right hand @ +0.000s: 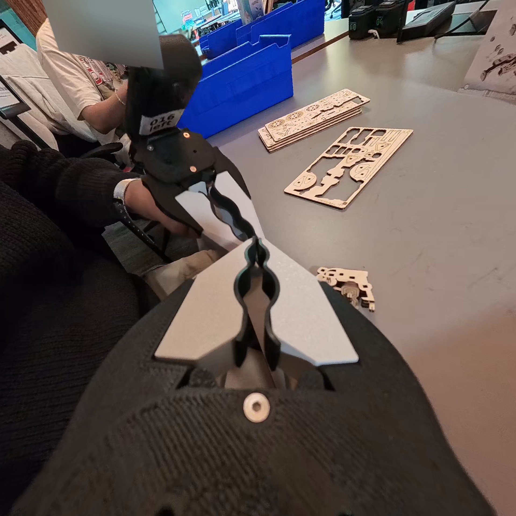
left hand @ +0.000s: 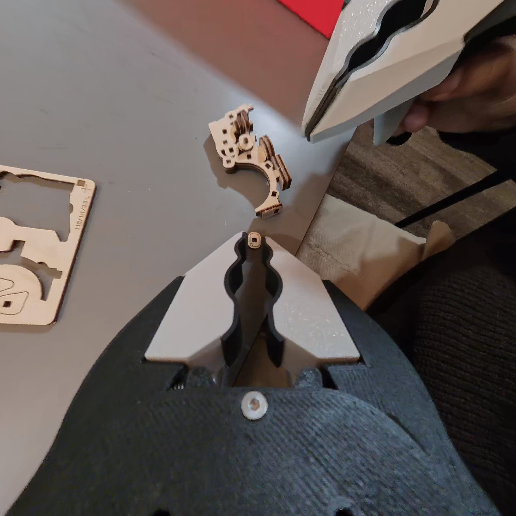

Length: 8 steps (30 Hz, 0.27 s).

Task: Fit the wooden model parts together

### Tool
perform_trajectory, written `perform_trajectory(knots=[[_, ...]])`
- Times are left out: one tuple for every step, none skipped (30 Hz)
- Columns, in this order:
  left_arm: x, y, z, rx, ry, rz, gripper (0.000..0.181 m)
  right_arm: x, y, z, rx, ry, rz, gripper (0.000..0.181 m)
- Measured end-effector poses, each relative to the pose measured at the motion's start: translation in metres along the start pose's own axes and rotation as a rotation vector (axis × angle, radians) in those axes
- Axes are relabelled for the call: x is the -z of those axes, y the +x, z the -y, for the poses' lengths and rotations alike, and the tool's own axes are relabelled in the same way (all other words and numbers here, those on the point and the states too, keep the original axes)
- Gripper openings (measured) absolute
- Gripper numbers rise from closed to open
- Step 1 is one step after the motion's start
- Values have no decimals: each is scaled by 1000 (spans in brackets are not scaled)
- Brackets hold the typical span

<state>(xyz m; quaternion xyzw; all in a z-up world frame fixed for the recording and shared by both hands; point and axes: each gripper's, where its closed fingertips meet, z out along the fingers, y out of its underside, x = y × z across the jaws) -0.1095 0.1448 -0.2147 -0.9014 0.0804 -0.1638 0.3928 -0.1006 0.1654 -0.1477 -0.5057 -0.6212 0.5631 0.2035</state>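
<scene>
Fingers of left gripper pinch a small wooden piece; right gripper together, fingertips blurred.

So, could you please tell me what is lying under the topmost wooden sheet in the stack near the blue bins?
Under the top sheet of the stack, several more wooden sheets show only as layered edges resting on the grey table. Their faces and cut patterns are covered, so an exact count is uncertain.

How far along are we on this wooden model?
Done: a partial wooden assembly of several slotted layers lies on the grey table. In hand: the left gripper pinches a small wooden piece; the right gripper is shut and holds nothing. Left: fitting that piece, plus parts still in the cutout sheet and stacked sheets.
</scene>
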Motion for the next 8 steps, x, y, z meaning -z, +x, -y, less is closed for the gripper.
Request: perform_trajectory(knots=[[4,0,5,12,35,-9,8,1,0,0,3,1,-3,0],[9,0,13,38,79,-28,8,1,0,1,11,1,-7,0],[15,3,21,73,134,-76,8,2,0,1,25,-2,-13,0],[23,9,32,120,201,-153,8,2,0,1,49,-6,-22,0],[30,10,41,195,262,-215,8,2,-1,1,82,-12,-33,1],[38,11,50,290,323,-292,8,2,-2,2,124,-16,-47,3],[47,14,58,401,380,-397,7,1,-4,4,175,-15,-65,6],[53,14,64,530,422,-498,7,1,-6,8,236,-9,-88,10]])
